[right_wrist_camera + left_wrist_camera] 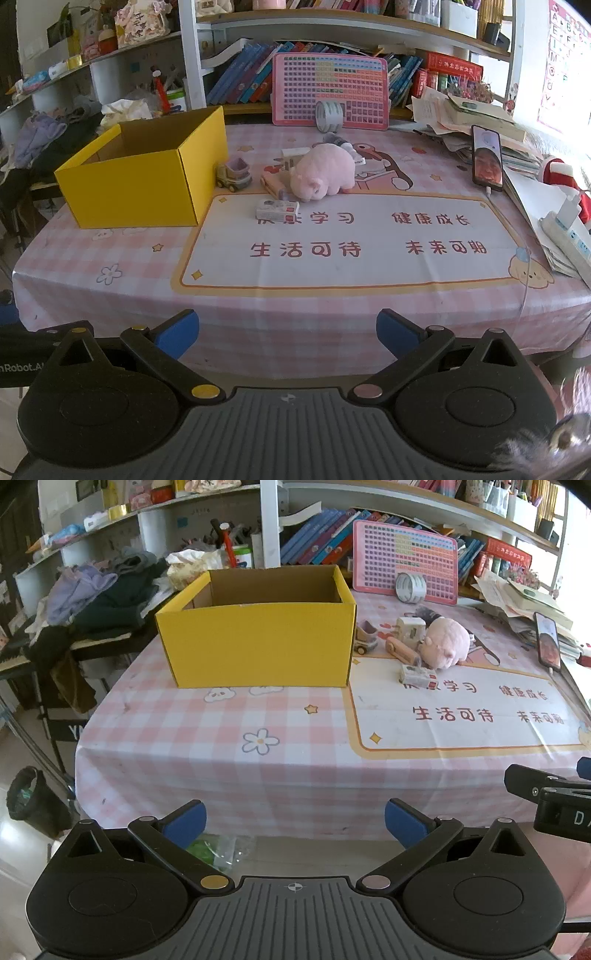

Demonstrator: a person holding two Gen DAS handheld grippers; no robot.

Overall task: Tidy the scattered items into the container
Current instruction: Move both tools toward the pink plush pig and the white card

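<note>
A table [110,295] under a pink checked cloth [184,760] stands before white shelves [192,55] crammed with books [243,77]. Clothes [96,594] are heaped beyond its left edge, a black bin [33,801] sits on the pale floor [14,842], and daylight enters from the right.

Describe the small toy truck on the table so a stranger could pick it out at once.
Start at the big yellow cardboard box on the pink checked tablecloth. Right beside the box's near right corner stands the toy truck, left of the pink plush pig. It is the only item in that cluster with wheels, and it carries a lilac bucket-shaped bed on a beige body.
</note>
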